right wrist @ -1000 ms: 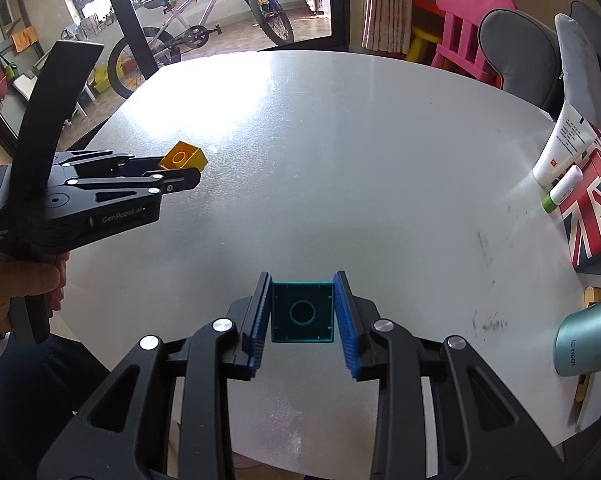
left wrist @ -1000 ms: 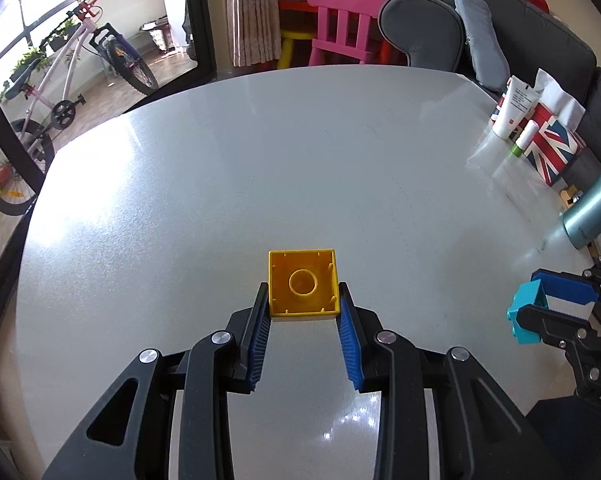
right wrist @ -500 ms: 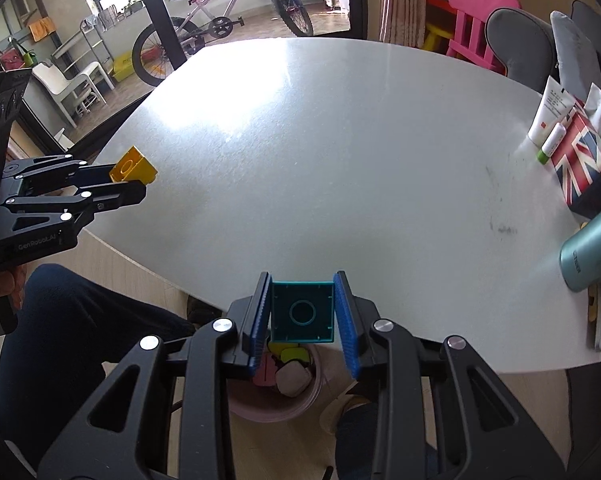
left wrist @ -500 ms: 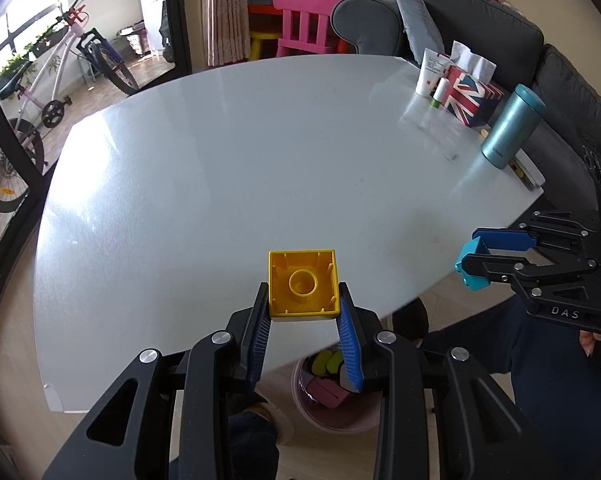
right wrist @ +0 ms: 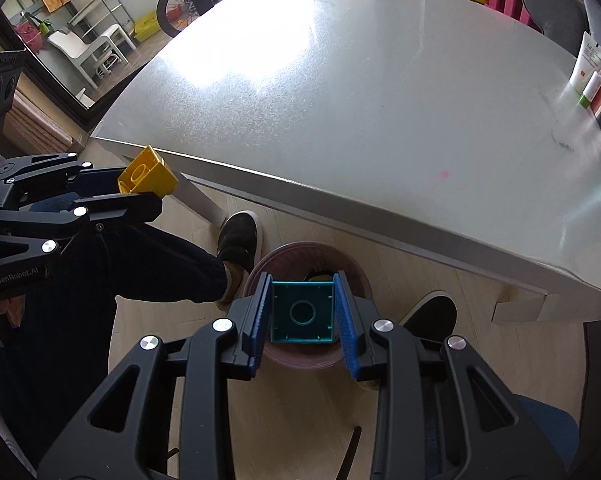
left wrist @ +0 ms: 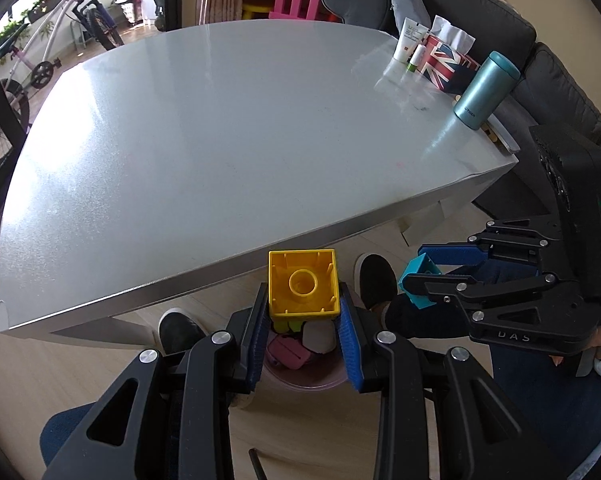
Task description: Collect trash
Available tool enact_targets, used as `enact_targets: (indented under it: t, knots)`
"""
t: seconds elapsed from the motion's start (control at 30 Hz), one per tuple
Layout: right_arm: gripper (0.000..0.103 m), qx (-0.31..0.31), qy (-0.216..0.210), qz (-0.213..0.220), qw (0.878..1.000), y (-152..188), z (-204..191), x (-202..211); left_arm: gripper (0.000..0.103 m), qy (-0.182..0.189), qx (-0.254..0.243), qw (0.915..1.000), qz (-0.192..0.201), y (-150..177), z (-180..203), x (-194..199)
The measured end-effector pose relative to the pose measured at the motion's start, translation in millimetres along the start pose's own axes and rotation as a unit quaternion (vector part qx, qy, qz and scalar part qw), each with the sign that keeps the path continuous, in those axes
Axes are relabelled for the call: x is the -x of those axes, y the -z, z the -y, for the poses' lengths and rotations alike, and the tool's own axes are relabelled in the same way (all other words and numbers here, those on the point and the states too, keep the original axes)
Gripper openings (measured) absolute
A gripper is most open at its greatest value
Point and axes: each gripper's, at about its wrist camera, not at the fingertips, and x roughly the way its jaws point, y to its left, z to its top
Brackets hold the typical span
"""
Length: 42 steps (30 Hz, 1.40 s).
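Left gripper has its blue fingers clamped on a yellow toy block, hollow side facing the camera, held in the air right over the pink trash bin on the floor, which already has a few colourful pieces in it. Right gripper is doing the same thing with a teal toy block, squeezed tight above that bin. Both sit just off the near edge of the grey tabletop, with the person's black shoes on either side of the bin.

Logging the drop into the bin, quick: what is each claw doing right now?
Left claw: closed on the yellow hollow plastic toy block.
Right claw: closed on the teal hollow plastic toy block.
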Motion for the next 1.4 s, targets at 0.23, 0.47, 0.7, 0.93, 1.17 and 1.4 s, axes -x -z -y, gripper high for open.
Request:
enact_targets:
  t: [0.23,0.47,0.7,0.93,1.17,1.4]
  knots:
    - [0.034,0.004,0.001,-0.011,1.0,-3,4,-6,0.032,0.008,-0.001,1.0,-0.001,1,-3,0]
    - [0.092,-0.013,0.008,-0.001,1.0,-5,12,-4,0.032,0.012,-0.005,0.9999,-0.009,3,-2,-5]
    - [0.096,-0.033,0.027,0.007,0.999,-6,23,0,0.032,0.017,-0.01,0.9996,-0.019,3,1,-9]
    - [0.096,-0.045,0.036,0.017,0.998,-5,28,8,0.032,0.031,-0.016,0.999,-0.028,5,6,-13]
    - [0.096,-0.058,0.04,0.026,0.997,-4,34,14,0.098,0.028,-0.014,0.9995,-0.003,4,6,-11]
    - [0.096,-0.058,0.04,0.029,0.997,-4,33,14,0.098,0.024,0.001,0.9997,-0.01,3,2,-15]
